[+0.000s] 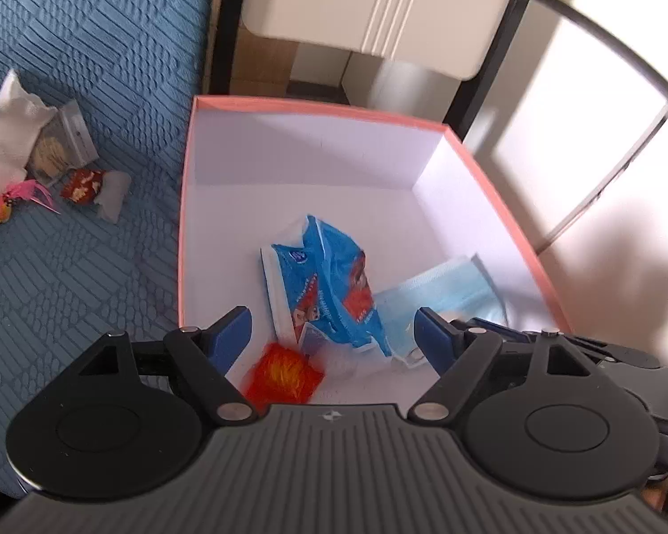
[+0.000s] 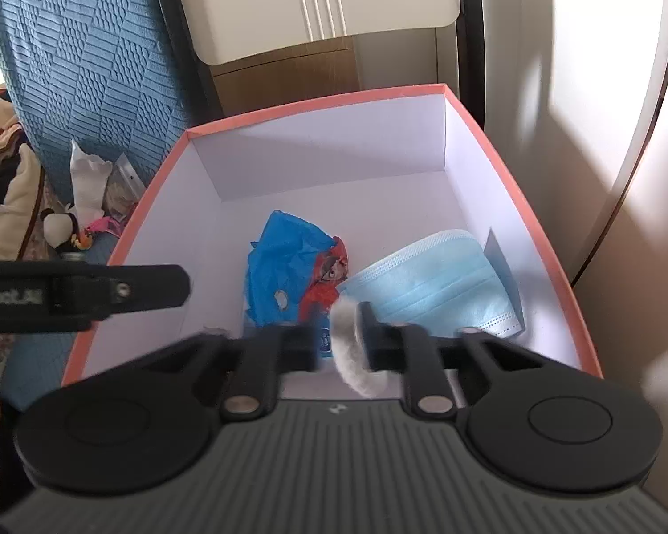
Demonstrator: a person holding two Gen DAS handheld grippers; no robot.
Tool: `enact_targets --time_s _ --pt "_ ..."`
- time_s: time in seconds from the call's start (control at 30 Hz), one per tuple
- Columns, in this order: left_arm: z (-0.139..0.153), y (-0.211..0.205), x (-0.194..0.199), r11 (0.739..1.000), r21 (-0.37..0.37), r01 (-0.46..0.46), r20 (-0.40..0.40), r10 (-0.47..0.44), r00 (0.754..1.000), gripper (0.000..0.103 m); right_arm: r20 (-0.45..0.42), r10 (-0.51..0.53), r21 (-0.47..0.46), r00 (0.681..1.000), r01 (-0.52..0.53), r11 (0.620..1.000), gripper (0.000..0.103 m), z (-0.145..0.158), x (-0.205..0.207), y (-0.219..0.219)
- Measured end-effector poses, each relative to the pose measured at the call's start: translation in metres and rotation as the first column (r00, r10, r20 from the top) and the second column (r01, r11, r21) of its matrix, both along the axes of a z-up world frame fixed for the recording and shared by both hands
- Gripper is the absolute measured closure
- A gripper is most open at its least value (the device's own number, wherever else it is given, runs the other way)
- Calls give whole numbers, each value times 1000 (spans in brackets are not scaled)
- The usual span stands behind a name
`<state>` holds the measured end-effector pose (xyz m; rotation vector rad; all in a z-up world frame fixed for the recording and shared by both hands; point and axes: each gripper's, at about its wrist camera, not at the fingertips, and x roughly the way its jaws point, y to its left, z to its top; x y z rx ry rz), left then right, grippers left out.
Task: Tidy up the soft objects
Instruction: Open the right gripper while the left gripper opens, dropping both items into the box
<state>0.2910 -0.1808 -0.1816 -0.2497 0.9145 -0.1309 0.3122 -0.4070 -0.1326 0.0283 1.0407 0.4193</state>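
A pink-rimmed box [image 1: 316,109] [image 2: 316,104] with white walls stands open below both grippers. Inside lie a blue tissue pack [image 1: 325,280] [image 2: 280,267] and a light blue face mask [image 1: 445,289] [image 2: 432,285]. A red-orange fuzzy piece [image 1: 285,376] rests on the box floor at its near edge. My left gripper [image 1: 331,325] hangs over it, open wide and touching nothing. My right gripper [image 2: 340,340] is partly open over the box. A white fluffy piece [image 2: 349,356] sits between its fingers against the right one, with a gap on the left side.
The box sits on a blue quilted cover [image 1: 89,66]. To its left lie a white cloth [image 1: 13,133], a clear bag [image 1: 62,142], a red packet [image 1: 82,184] and a pink feathered toy [image 1: 26,191]. A small penguin plush [image 2: 60,227] lies there too. A white cabinet [image 1: 369,9] stands behind.
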Motion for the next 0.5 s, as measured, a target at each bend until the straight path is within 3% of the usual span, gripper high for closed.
enact_targets --time_s 0.07,0.4,0.43,0.5 --pt "7 4 -4 1000 -8 -9 13 9 1000 19 16 -2 4 1000 2 1000 44 7 0 1" --pt "59 30 -38 998 20 -59 152 55 987 19 102 -11 40 995 7 999 41 56 -8 11" --pt "65 33 -42 998 21 -64 166 60 984 19 109 -11 47 994 6 999 37 61 -9 12" --pt "77 40 -50 997 18 -75 196 71 978 19 130 -15 61 991 7 998 18 71 -13 16"
